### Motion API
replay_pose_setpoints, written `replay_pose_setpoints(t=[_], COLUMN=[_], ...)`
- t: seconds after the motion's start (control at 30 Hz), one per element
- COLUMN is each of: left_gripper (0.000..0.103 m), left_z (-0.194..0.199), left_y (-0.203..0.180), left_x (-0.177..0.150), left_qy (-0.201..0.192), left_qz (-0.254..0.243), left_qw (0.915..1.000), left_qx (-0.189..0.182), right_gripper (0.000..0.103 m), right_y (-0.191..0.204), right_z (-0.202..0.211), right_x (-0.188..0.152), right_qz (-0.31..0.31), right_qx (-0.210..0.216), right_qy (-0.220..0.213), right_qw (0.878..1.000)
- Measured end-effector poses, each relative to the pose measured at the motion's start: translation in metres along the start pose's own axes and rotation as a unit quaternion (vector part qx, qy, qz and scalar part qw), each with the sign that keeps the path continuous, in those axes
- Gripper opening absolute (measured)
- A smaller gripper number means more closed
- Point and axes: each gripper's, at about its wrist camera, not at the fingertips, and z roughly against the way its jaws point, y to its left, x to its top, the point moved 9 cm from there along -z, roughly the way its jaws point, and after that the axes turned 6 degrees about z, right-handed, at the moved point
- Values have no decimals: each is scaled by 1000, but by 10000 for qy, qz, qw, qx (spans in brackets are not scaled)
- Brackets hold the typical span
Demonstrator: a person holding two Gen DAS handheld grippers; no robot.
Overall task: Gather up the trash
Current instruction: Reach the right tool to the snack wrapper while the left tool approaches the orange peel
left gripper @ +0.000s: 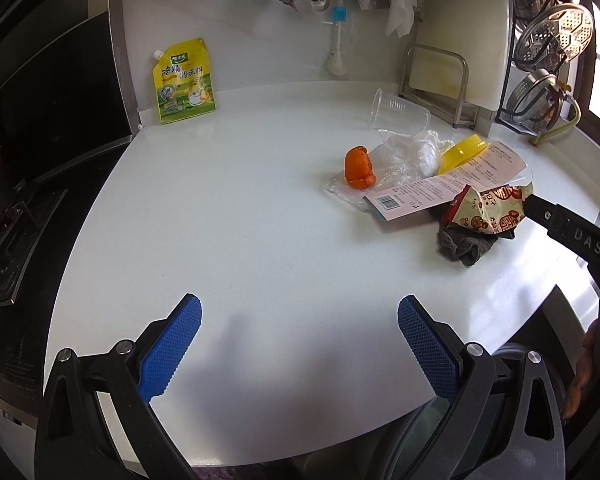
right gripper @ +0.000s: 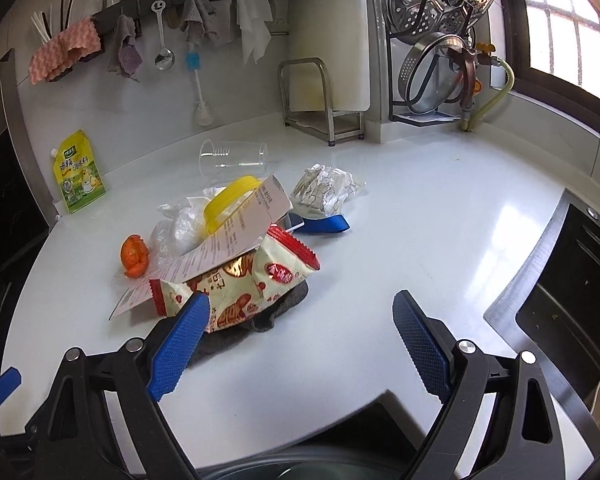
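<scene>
A pile of trash lies on the white counter: a snack wrapper on a grey rag, a paper label, a yellow lid, crumpled clear plastic, an orange peel, a crumpled paper ball and a tipped clear cup. The wrapper, peel and cup also show in the left wrist view. My right gripper is open, its left finger beside the wrapper. My left gripper is open and empty over bare counter.
A yellow seasoning pouch leans on the back wall. A cutting board in a rack and a rack with pot lids stand at the back right. A dark sink is at the right, a stove at the left.
</scene>
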Motion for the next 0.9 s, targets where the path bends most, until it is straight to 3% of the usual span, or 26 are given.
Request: replay_pose_setpoints(t=[0.33,0.4,0.47,0.63,0.9], left_gripper=[97,97,97,97,97], left_z=[-9,-9,-9,-9,-10], left_y=[0,0,-1,-3,-8], left_x=[-2,-3,-3,-3,1], left_qy=[102,107,109,114,138], left_qz=[-15,-19,-29,-64,-20], left_qw=[9999,9999,9999,9999,9999], left_qx=[66,66,71,73,3], right_gripper=[87,79,60,34,29], right_y=[2,2,4,6,-8], right_z=[-30,-31,-32,-29,-5], right_x=[8,7,6,4,10], right_qz=[-124,-112,-80,-26,-312], right_qx=[77,99,163,287,678], right_qy=[108,97,153,136,-119], right_qw=[9998,9998,9997,9995,9971])
